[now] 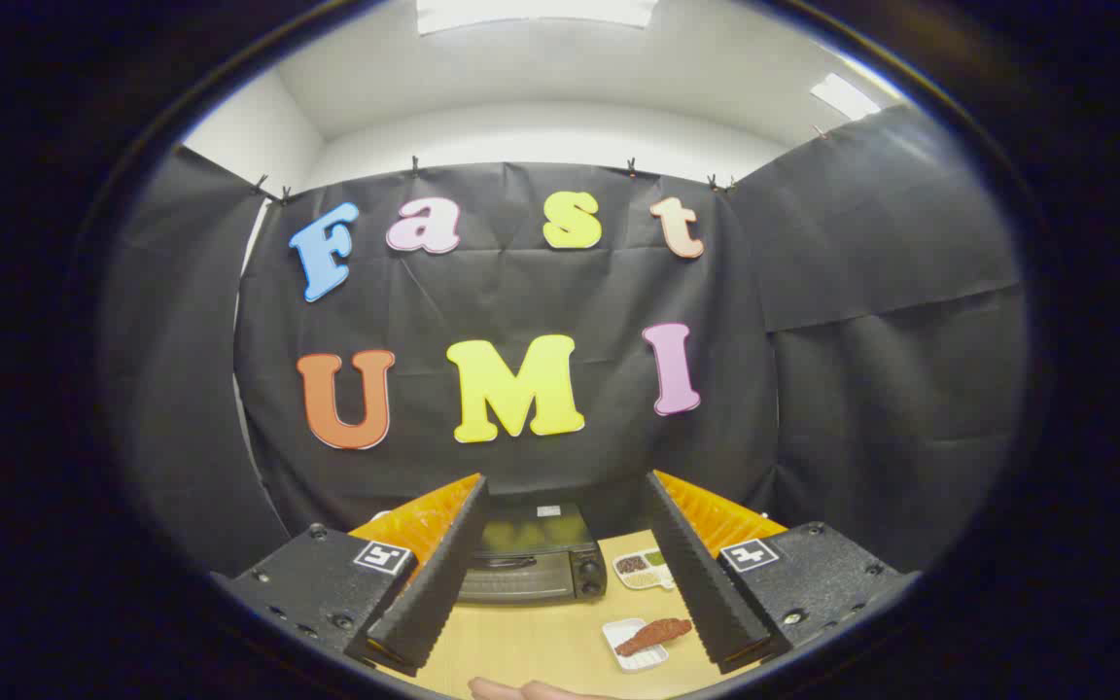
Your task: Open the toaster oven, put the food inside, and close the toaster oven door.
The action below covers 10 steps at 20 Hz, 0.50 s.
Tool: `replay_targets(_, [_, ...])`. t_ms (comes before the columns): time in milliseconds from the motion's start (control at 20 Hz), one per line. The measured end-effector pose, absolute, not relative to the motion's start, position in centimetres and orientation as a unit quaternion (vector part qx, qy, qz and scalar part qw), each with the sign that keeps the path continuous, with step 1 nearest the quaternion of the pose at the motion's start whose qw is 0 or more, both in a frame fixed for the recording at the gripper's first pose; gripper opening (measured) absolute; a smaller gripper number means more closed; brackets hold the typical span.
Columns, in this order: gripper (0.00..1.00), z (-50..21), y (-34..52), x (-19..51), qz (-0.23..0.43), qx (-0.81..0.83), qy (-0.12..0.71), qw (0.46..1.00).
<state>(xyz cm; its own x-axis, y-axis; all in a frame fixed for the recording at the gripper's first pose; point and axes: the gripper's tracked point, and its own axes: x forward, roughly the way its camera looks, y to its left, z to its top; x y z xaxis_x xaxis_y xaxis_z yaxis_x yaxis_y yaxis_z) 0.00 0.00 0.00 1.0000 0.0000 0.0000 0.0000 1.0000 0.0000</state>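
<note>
The black toaster oven (531, 554) is sitting shut at the table's back; the brown food (654, 635) is lying on a white tray (630, 653) nearer.

The gripper (566, 496) stood with its fingers spread wide and nothing between them. Beyond them, on a pale wooden table (541, 642), sat the toaster oven (531, 559), its door closed. Beside its far side lay a small dish of seasonings (646, 570). Nearer, close to the right finger, a reddish-brown piece of food (654, 635) rested on a white tray (634, 656).
</note>
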Motion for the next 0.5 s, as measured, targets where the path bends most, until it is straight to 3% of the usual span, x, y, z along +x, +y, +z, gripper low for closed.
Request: replay_targets(500, [1.00,-0.6,1.5,-0.3,0.014,-0.015,-0.002,1.000])
